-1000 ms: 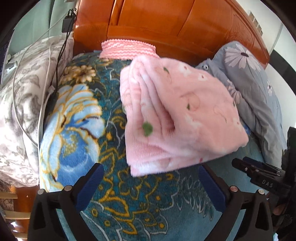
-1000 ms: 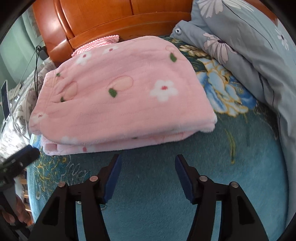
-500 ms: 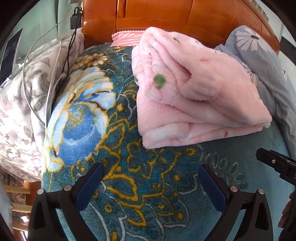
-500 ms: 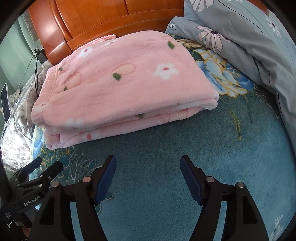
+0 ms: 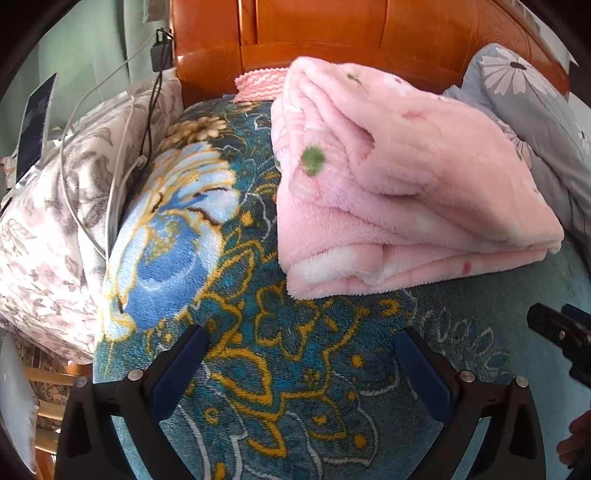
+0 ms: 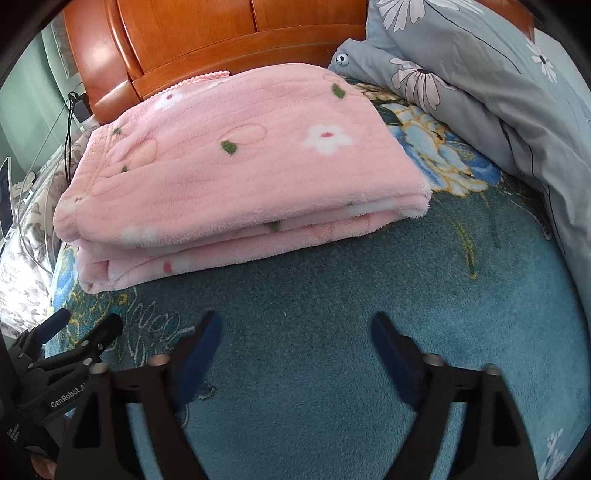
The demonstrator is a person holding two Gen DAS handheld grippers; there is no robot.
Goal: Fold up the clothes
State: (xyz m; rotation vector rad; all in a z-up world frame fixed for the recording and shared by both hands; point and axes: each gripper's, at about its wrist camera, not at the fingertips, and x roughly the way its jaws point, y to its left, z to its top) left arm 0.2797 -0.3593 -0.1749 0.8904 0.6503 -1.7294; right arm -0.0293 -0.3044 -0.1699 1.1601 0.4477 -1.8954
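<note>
A pink fleece garment [image 5: 406, 192] with white flowers and green leaves lies folded in a thick stack on the teal floral blanket [image 5: 280, 369]; it also shows in the right wrist view [image 6: 243, 173]. My left gripper [image 5: 301, 354] is open and empty, a short way in front of the stack's near left corner. My right gripper [image 6: 295, 339] is open and empty, in front of the stack's near edge. The left gripper also shows in the right wrist view [image 6: 85, 328], and the right gripper's tip shows at the right edge of the left wrist view [image 5: 557, 332].
A wooden headboard [image 6: 229, 33] stands behind the stack. A grey flowered duvet [image 6: 498, 92] is piled on the right. A grey floral pillow [image 5: 48, 236] with cables [image 5: 122, 147] and a phone [image 5: 37, 122] lies on the left. A pink knitted cloth [image 5: 258, 81] sits by the headboard.
Both grippers have drawn back from the folded pink garment, which now looks farther off. The right gripper's jaws stand wider apart. The garment has stayed in place.
</note>
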